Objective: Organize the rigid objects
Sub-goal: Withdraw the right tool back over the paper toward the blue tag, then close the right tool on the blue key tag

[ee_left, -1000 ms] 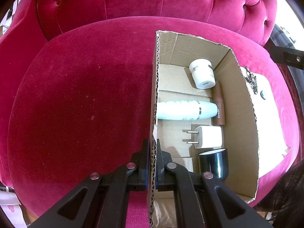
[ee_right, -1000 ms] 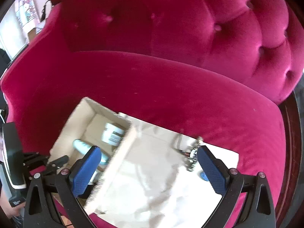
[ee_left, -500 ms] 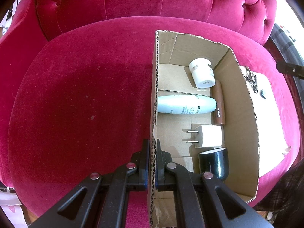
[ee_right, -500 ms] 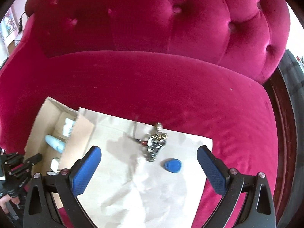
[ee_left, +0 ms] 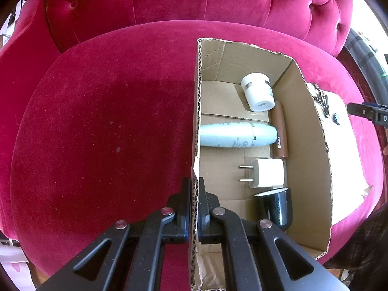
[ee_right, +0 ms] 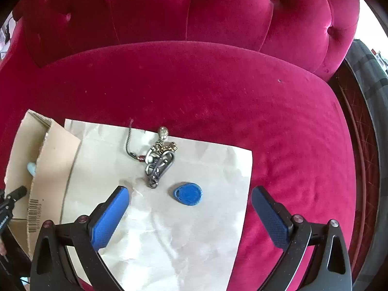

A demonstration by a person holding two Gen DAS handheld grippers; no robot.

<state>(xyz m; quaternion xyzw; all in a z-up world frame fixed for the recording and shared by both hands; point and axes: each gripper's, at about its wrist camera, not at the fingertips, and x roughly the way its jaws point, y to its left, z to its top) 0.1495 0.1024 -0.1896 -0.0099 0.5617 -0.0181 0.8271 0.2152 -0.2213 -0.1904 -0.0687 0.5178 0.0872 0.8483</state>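
My left gripper [ee_left: 193, 189] is shut on the left wall of an open cardboard box [ee_left: 197, 111] that stands on a crimson velvet seat. Inside the box lie a white jar [ee_left: 258, 94], a pale blue bottle [ee_left: 235, 134], a brown tube [ee_left: 279, 131], a white plug adapter [ee_left: 266, 175] and a dark cup [ee_left: 276, 206]. My right gripper [ee_right: 190, 200] is open and hovers just above a blue key fob [ee_right: 188, 193], which lies on a sheet of white paper [ee_right: 169, 230]. A metal keychain bunch [ee_right: 158, 155] rests just beyond the fob.
The box [ee_right: 43, 169] sits at the paper's left edge in the right wrist view. The tufted backrest [ee_right: 194, 12] rises behind the seat. Bare velvet [ee_left: 97, 133] stretches left of the box. Dark wooden trim [ee_right: 359, 145] borders the seat at the right.
My right gripper has swung right and down from over the box to above the blue fob and keychain, still open. The left gripper has kept its hold on the box wall.
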